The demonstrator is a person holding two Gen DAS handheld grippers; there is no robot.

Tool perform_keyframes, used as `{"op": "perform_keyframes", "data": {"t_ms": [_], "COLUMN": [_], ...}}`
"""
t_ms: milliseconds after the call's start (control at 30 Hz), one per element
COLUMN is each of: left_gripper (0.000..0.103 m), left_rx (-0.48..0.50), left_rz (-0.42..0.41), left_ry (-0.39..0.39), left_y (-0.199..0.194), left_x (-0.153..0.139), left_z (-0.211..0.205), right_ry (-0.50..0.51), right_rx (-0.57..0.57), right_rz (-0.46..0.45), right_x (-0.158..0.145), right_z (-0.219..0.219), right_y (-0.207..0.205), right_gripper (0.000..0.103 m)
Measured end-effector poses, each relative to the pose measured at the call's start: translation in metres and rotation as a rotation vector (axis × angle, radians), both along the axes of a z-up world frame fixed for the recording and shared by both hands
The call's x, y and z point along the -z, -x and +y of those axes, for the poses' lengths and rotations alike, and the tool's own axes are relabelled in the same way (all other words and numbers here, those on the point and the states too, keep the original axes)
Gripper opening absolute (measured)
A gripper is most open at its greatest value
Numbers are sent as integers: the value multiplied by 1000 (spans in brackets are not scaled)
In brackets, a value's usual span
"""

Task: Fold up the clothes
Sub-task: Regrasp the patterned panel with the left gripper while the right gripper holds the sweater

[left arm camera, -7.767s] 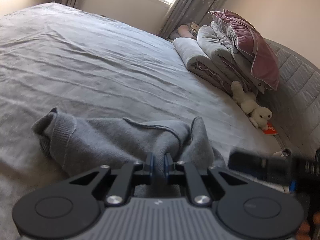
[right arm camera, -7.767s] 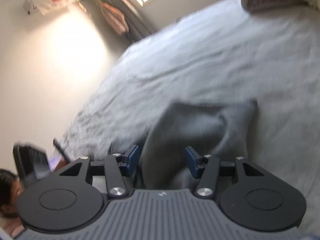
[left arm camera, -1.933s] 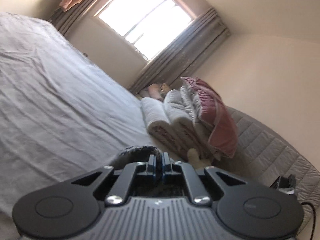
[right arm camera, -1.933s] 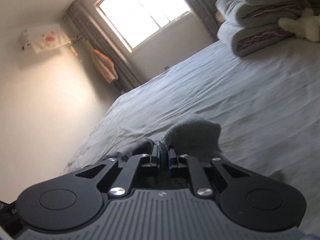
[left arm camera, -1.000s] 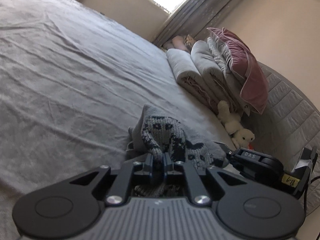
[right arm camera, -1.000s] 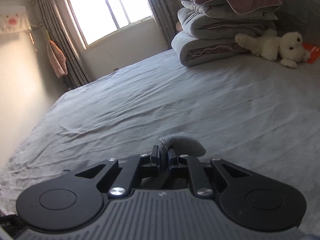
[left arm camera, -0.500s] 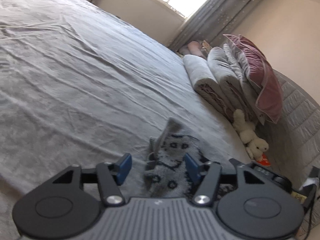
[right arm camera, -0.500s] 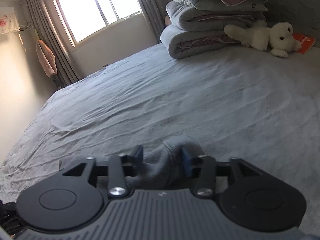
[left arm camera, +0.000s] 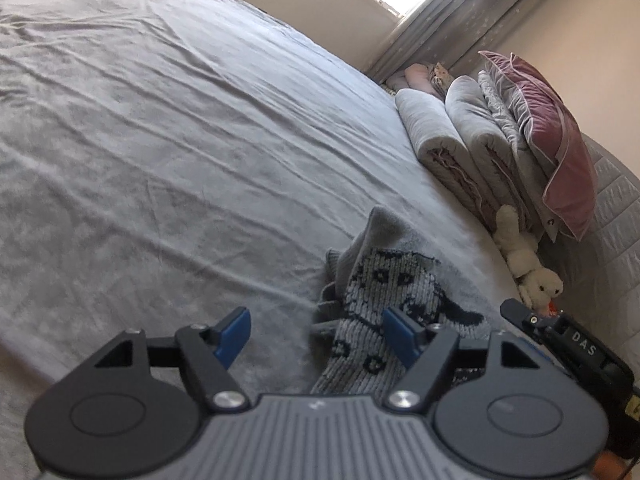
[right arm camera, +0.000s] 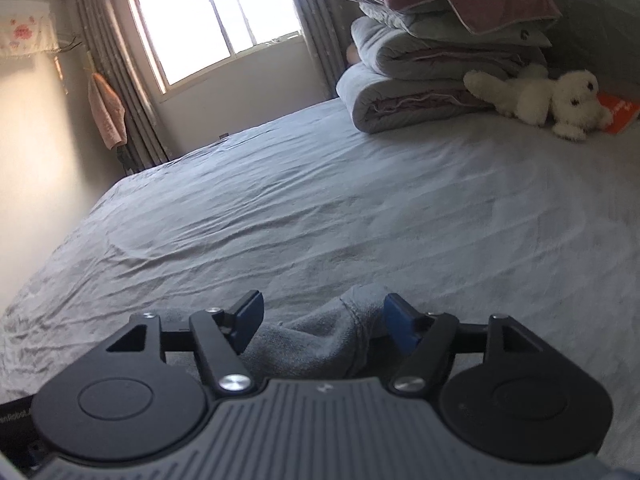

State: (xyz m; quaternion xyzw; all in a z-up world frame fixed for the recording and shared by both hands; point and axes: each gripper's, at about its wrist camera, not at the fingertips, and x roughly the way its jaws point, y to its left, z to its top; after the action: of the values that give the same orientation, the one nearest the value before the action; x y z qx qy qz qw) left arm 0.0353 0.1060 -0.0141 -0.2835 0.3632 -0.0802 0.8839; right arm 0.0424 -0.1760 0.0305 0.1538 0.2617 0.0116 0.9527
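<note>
The grey patterned sweater [left arm camera: 384, 300] lies bunched near the bed's [left arm camera: 160, 140] front edge. Both the left gripper [left arm camera: 316, 332] and right gripper [right arm camera: 322, 320] are opening, cloth loose between unpressing pads. The bundle may slump and unfold. The folded quilts [right arm camera: 420, 80] and plush toy [right arm camera: 536, 96] sit well apart.

A grey knitted garment [left arm camera: 384, 280] is showing a lighter grey inner face patterned with black blotches, lying on a plain grey bedsheet [left arm camera: 160, 140]. Both grippers are wearing blue pads [left arm camera: 234, 334] on black fingers. A dusty pink pillow [left arm camera: 548, 136] with pale piping is topping grey folded quilts [right arm camera: 420, 80]. A white plush toy [right arm camera: 552, 100] is resting beside something orange [right arm camera: 618, 112].
</note>
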Motion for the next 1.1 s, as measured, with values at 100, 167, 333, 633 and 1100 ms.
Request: {"op": "perform_keyframes", "data": {"t_ms": [100, 167, 333, 633, 1100], "left_gripper": [74, 74, 72, 23, 5], "left_rx": [1, 6, 28, 144, 67], "left_rz": [19, 32, 59, 68, -170], "left_ry": [9, 18, 43, 67, -56], "left_y": [-2, -4, -6, -3, 31], "left_x": [4, 7, 15, 17, -31], "left_z": [-2, -4, -9, -20, -8], "right_ry": [30, 41, 52, 19, -15], "right_rx": [-19, -30, -51, -58, -90], "right_rz": [7, 19, 60, 131, 158], "right_x": [2, 5, 13, 19, 10], "right_z": [4, 7, 13, 10, -8], "right_y": [0, -2, -6, -4, 12], "right_gripper": [73, 73, 73, 74, 74]}}
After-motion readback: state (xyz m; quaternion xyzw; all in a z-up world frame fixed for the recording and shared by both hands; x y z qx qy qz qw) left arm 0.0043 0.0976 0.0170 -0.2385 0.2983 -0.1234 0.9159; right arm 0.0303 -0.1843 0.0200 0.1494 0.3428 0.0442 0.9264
